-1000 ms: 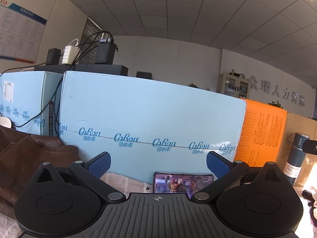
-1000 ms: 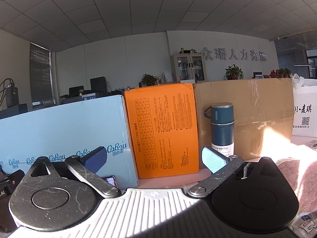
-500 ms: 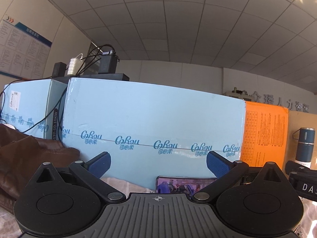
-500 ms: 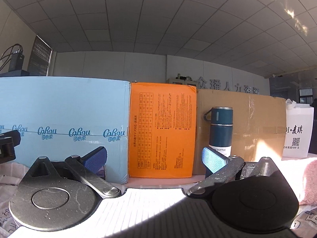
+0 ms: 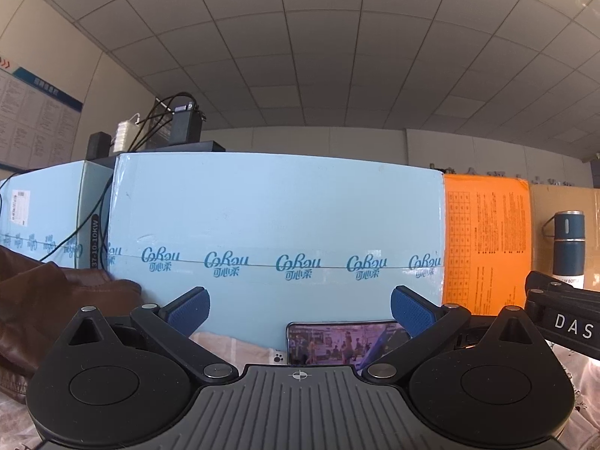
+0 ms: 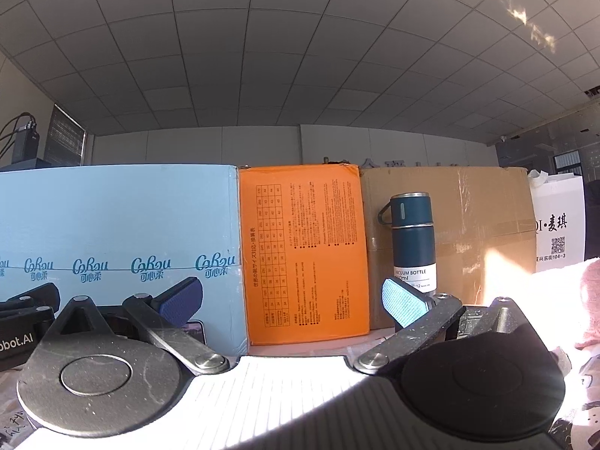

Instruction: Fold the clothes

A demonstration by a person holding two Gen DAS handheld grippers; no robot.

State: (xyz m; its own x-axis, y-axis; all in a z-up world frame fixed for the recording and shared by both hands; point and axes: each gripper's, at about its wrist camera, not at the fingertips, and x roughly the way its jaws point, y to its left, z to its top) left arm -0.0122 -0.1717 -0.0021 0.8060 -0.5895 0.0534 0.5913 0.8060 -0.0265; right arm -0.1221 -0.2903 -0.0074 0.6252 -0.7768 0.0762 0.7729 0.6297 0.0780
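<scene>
While both the left gripper (image 5: 298, 309) and the right gripper (image 6: 292, 298) hang spread wide and empty, level with a row of boxes (image 5: 277, 232), no folding has begun. A brown jacket (image 5: 45, 300) lies heaped at far left and pink cloth (image 6: 588, 300) at far right. Both look soft and floppy, so I would pinch an edge or corner.

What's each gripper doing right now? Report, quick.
Left gripper: open, holding nothing.
Right gripper: open, holding nothing.
</scene>
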